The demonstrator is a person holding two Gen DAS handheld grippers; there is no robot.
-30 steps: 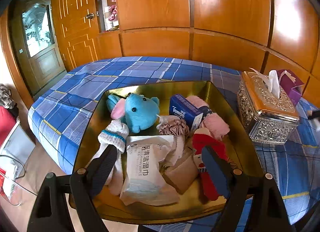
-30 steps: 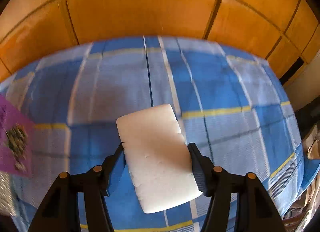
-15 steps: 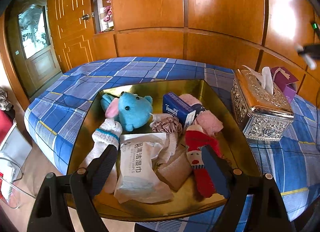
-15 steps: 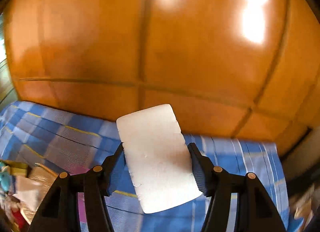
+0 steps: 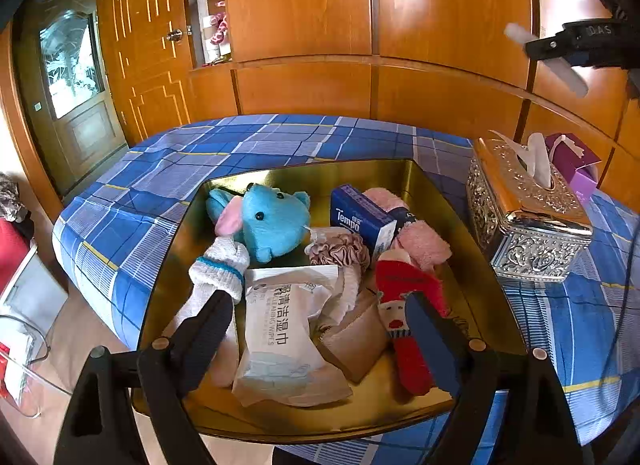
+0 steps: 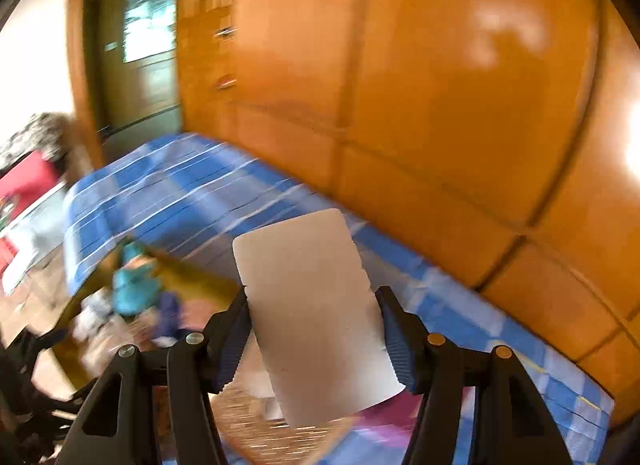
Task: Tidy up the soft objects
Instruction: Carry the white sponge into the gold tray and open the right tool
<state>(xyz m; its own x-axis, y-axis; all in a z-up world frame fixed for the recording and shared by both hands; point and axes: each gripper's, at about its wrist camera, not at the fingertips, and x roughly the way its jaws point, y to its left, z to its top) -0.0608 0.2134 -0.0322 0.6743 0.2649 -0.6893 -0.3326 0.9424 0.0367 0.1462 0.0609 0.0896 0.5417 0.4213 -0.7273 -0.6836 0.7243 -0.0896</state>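
Observation:
My right gripper [image 6: 316,329] is shut on a flat white sponge pad [image 6: 312,305], held in the air. It shows at the upper right of the left wrist view [image 5: 556,53], above the tissue boxes. My left gripper [image 5: 316,329] is open and empty at the near edge of a gold tray [image 5: 436,185]. The tray holds a blue plush elephant [image 5: 272,221], a white sock [image 5: 220,269], a wet-wipes pack [image 5: 280,329], a Tempo tissue pack [image 5: 360,217], a pink scrunchie [image 5: 340,249], a pink towel [image 5: 420,237] and a red sock [image 5: 408,305].
The tray sits on a bed with a blue plaid sheet [image 5: 200,161]. A silver ornate tissue box [image 5: 524,221] and a purple tissue box [image 5: 576,169] stand right of the tray. Wooden wall panels [image 5: 360,25] rise behind; a door [image 5: 72,97] is at left.
My right gripper has lifted the white pad off the bed and swung left toward the tray, which now comes into its view. The left gripper has barely moved.

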